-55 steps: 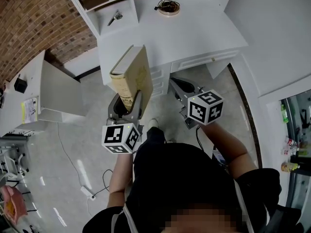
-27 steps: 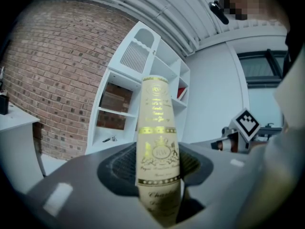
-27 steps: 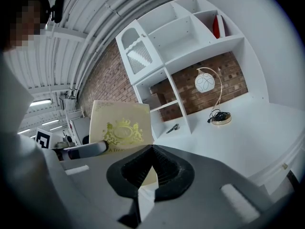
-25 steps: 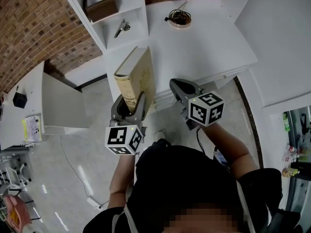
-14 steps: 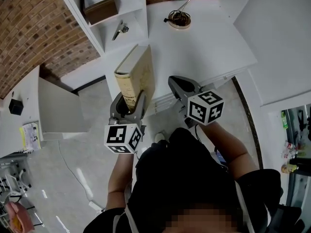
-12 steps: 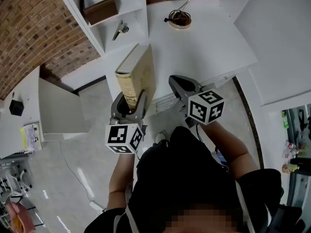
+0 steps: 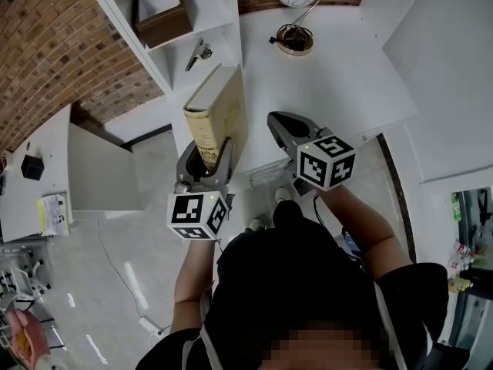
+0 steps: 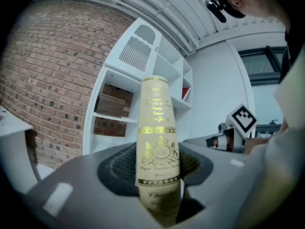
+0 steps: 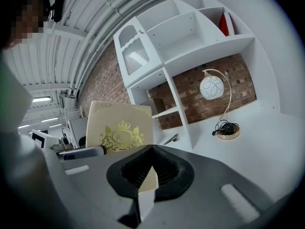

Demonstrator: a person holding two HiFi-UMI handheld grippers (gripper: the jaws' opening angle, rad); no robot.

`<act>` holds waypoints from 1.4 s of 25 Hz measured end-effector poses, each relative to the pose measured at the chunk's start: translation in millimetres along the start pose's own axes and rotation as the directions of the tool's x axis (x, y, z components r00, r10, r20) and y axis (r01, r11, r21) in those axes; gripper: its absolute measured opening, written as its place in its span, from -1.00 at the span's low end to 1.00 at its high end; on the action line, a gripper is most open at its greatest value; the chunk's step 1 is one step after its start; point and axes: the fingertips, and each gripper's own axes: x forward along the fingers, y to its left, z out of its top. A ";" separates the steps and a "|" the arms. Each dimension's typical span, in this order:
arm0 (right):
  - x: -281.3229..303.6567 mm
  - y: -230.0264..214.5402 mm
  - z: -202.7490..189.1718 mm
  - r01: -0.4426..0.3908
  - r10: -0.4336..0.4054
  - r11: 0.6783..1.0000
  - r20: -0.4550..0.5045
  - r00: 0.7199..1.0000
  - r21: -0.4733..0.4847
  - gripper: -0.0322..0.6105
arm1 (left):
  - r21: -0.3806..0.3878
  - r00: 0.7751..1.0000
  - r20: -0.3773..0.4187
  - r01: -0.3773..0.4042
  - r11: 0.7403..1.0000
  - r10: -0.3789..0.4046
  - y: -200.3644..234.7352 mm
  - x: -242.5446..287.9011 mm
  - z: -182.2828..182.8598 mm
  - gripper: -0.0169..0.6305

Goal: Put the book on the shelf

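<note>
My left tool (image 7: 205,163) was clamped on the lower end of the book (image 7: 219,112), holding it upright over the desk (image 7: 339,75) edge, short of the shelf (image 7: 223,21). My right tool (image 7: 279,123) was closed on nothing. I judged the hardback stiff, fairly heavy and top-heavy when gripped this low. Its glossy cover could slip, so a hold nearer mid-spine would suit.

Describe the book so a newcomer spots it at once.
Find the white desk beside the shelf. Over its near edge the left gripper holds the book upright. It is a thick cream hardback with a gold crest, the only thing in a gripper.
</note>
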 end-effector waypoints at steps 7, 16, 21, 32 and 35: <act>14.3 -20.9 26.2 -0.033 0.033 0.999 0.007 0.999 -0.029 -0.91 | 0.013 0.998 0.046 -0.039 0.999 0.038 0.0 30.4 20.4 -0.31; 38.5 -41.1 51.7 -0.082 0.083 0.994 0.013 0.996 -0.067 -0.91 | 0.019 0.991 0.095 -0.096 0.995 0.094 6.4 68.6 38.5 -0.31; 52.1 -53.6 67.6 -0.105 0.107 0.991 0.022 0.994 -0.078 -0.91 | 0.037 0.984 0.116 -0.138 0.990 0.133 11.6 87.6 48.9 -0.31; 79.5 -67.9 85.5 -0.165 0.166 0.983 0.014 0.986 -0.075 -0.91 | 0.055 0.965 0.171 -0.209 0.976 0.197 26.4 121.3 83.2 -0.31; 84.8 -73.6 89.7 -0.176 0.178 0.981 0.014 0.984 -0.077 -0.91 | 0.066 0.960 0.193 -0.219 0.973 0.203 28.9 131.3 96.5 -0.31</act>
